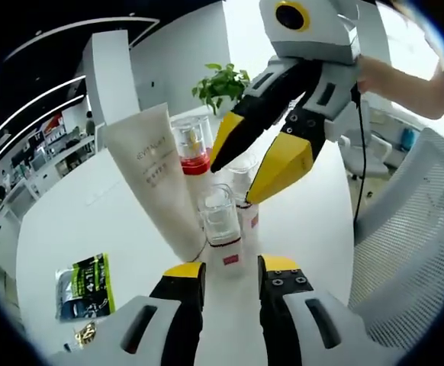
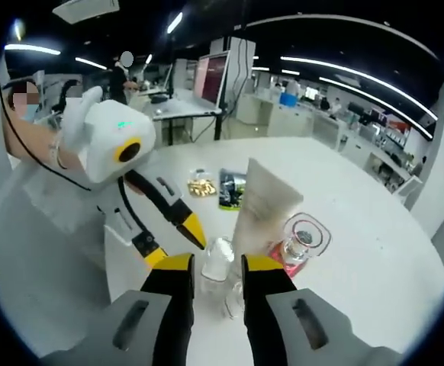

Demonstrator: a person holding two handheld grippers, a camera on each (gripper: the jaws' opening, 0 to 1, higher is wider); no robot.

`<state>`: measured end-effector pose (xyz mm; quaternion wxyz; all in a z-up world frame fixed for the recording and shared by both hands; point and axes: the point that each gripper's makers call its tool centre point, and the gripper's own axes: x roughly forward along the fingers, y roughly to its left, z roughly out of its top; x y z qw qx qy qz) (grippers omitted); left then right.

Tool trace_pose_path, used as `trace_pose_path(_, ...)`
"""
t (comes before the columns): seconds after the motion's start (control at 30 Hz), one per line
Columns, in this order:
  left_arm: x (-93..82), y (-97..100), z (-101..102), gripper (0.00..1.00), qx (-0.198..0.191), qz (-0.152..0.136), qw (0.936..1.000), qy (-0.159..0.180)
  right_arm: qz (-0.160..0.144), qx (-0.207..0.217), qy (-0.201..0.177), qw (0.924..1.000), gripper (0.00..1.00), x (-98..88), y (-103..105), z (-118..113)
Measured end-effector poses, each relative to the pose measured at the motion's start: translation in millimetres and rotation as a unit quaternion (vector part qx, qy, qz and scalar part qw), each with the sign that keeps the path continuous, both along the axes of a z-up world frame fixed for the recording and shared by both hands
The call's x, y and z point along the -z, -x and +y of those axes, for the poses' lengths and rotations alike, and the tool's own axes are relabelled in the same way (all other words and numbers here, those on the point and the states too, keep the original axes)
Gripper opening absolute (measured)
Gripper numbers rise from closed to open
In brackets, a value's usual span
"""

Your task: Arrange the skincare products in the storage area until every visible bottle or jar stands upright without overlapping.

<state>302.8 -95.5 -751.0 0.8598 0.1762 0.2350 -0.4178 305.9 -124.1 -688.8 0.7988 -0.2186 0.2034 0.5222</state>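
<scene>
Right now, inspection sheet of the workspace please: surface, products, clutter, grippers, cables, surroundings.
Surface: round white table.
Job's things: upright beige squeeze tube; clear bottle with red base; clear square-capped bottle with a red label; they stand close together, contact cannot be told.
Clutter: green-and-black sachet; small gold-wrapped items.
Grippers: left gripper open in front of the bottles; right gripper open above them.
Cables: black cable hanging from right gripper.
Surroundings: white mesh chair, potted green plant, open office.
</scene>
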Motion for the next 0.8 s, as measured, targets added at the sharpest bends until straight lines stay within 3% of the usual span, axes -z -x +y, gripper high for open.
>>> trace_pose_path(0.27, 3.9, -5.2, 7.9, 0.22, -0.017, -0.005, 0.9998, -0.01, -0.002, 0.041, -0.018, 0.999, 0.21, -9.6, 6.1, -32.7)
trace_pose_path(0.47, 16.2, -2.4, 6.2, 0.21, -0.016, 0.013, 0.9997, -0.013, 0.032, 0.074, -0.017, 0.9966, 0.21, 19.2, 2.4, -51.0)
trace_pose_path(0.8, 24.8, -13.8, 3.4, 0.2, -0.003, 0.002, 0.9994, -0.035, 0.075, 0.095, -0.01, 0.9926, 0.18, 62.9, -1.0, -52.3)
